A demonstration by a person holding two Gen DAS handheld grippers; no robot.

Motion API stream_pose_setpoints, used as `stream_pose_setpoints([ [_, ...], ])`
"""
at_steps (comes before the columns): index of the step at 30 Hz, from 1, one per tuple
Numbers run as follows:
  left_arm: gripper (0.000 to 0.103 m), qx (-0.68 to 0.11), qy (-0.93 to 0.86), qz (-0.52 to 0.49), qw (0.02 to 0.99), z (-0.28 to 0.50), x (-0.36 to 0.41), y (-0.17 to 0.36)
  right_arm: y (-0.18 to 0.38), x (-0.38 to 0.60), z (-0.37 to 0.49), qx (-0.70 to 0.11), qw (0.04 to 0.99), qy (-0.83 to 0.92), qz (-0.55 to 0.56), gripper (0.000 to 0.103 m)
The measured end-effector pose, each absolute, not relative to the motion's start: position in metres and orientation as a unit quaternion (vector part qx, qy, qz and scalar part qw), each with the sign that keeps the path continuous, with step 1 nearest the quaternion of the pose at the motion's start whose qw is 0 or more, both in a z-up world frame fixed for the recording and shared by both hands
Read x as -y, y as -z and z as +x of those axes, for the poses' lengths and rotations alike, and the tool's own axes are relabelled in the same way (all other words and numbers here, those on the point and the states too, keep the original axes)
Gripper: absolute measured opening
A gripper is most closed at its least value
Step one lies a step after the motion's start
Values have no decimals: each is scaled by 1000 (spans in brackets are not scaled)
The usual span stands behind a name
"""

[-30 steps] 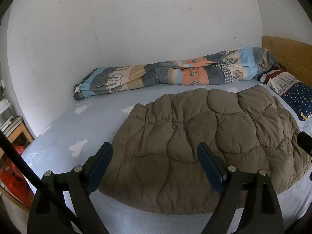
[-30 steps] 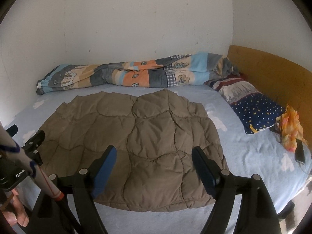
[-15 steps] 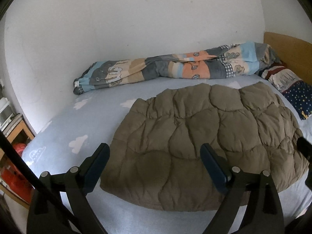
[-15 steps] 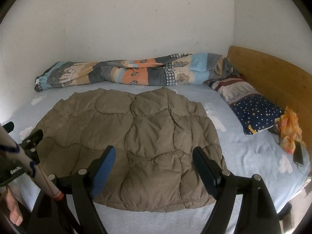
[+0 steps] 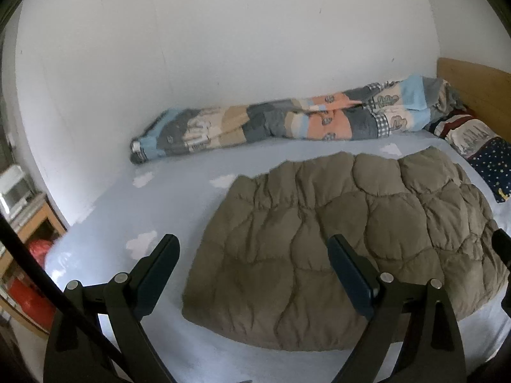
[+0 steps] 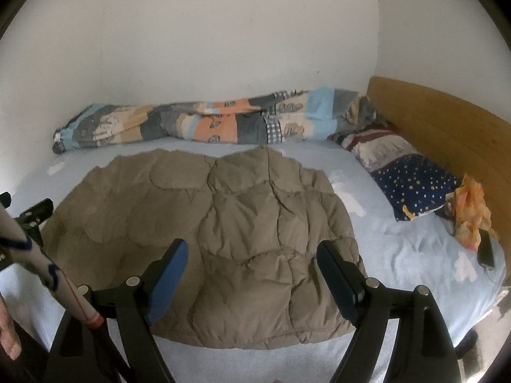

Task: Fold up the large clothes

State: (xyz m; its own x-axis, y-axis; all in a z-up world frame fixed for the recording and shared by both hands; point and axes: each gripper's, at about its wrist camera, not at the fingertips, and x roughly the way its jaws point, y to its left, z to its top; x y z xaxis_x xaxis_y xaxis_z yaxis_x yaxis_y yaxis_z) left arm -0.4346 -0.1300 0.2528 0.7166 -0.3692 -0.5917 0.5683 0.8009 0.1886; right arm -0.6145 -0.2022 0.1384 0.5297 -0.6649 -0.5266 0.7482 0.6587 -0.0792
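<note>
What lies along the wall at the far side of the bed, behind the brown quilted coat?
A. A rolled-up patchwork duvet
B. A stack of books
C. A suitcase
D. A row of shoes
A: the long, multicoloured patchwork duvet stretches along the white wall, beyond the puffy brown quilted coat.

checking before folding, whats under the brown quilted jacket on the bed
The brown quilted jacket lies flat on the light blue cloud-print sheet, which shows all around it. Whatever lies beneath its middle is covered; no bulge hints at anything hidden.

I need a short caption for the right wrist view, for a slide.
Open right tool above a brown quilted jacket lying flat on the bed.
</note>
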Motion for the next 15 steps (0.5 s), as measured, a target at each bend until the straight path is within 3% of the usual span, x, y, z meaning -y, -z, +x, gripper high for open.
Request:
stream_pose_setpoints([
  [15,93,-263,254,206,908,-442,138,-259,-145,188,-617,-243,880,405,59,88],
])
